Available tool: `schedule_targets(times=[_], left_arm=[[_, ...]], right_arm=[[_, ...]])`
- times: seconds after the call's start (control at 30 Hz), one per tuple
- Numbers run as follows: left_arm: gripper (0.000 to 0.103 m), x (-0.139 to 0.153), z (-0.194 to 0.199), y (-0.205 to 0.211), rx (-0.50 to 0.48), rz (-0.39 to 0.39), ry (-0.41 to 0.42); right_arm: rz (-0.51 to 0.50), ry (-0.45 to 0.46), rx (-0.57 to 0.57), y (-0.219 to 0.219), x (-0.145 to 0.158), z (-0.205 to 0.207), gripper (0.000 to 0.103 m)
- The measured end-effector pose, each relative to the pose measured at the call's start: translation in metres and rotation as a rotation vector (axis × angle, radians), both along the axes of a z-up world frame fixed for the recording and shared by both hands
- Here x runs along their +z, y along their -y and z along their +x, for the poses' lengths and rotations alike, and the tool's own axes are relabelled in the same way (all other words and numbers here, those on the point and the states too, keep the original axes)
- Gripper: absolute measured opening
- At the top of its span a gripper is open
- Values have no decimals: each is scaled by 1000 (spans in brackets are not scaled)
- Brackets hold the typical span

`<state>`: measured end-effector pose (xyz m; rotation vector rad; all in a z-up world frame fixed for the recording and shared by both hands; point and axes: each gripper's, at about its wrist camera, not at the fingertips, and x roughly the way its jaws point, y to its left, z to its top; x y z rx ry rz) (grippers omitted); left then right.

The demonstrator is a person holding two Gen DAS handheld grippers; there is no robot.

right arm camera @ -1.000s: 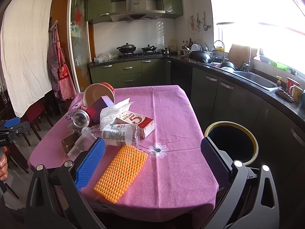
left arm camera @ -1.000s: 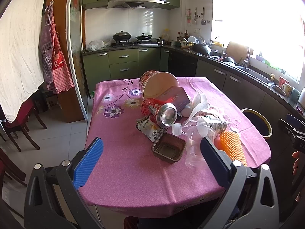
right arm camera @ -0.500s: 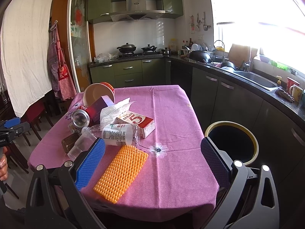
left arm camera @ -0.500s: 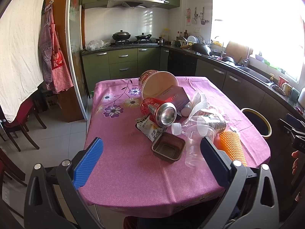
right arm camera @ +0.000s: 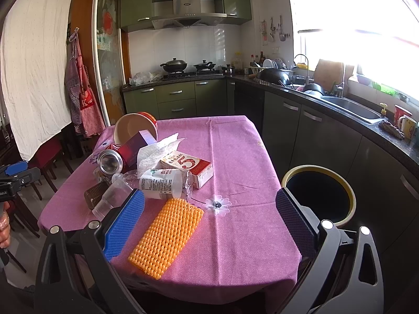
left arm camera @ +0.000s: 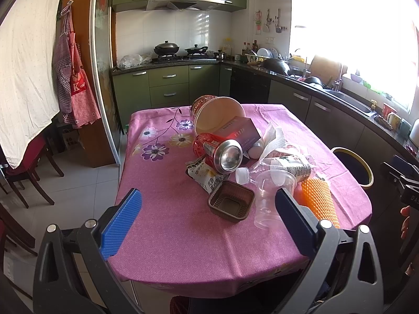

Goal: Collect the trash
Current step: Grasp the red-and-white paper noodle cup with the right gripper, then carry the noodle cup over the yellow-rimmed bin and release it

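Observation:
Trash lies heaped on a table with a pink cloth [left arm camera: 170,225]. I see a red can [left arm camera: 218,152] on its side, a tipped noodle bowl [left arm camera: 216,113], a purple box [left arm camera: 239,130], a brown tray [left arm camera: 231,202], a clear cup [left arm camera: 271,192], an orange foam net [right arm camera: 167,231] and a milk carton [right arm camera: 188,165]. A black bin with a yellow rim [right arm camera: 319,193] stands on the floor right of the table. My left gripper [left arm camera: 208,221] is open at the near table edge, short of the tray. My right gripper [right arm camera: 209,221] is open over the table's near right part, with nothing between its fingers.
Dark chairs [left arm camera: 31,167] stand left of the table. Green cabinets [left arm camera: 167,87] and a counter with a sink [right arm camera: 351,106] run along the back and right. White paper [right arm camera: 157,149] and a squashed bottle [right arm camera: 161,183] lie in the heap.

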<state>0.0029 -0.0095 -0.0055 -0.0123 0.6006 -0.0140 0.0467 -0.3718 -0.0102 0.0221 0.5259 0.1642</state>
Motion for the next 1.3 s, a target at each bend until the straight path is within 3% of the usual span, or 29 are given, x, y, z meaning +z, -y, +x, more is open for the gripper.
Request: schedule_targets(times=[0.13, 0.23, 0.33, 0.47, 0.67, 0.87, 1.07, 1.17, 1.2, 1.3], left_arm=[[97, 0, 7, -2, -17, -14, -8], [97, 9, 29, -10, -16, 4, 6], [97, 18, 64, -25, 27, 40, 27], [97, 19, 121, -51, 81, 19, 22], [97, -5, 197, -88, 180, -41, 20], [97, -38, 247, -112, 236, -113, -18], [97, -57, 262, -114, 221, -139, -40], [97, -59, 262, -111, 211, -127, -32], [97, -60, 263, -111, 211, -126, -30], [97, -60, 262, -110, 196, -140, -29]], right_arm=[[-6, -1, 23, -1, 3, 6, 99], [-10, 11, 108, -9, 20, 27, 99], [39, 2, 247, -30, 42, 70, 99], [-19, -24, 408, -87, 54, 139, 99], [-213, -88, 478, -170, 22, 239, 97], [-324, -134, 465, -215, -13, 298, 90], [-367, -177, 467, -242, -31, 340, 62], [-354, -194, 459, -246, -35, 360, 34], [-345, -198, 456, -247, -36, 365, 19], [-314, -215, 438, -248, -39, 383, 14]])
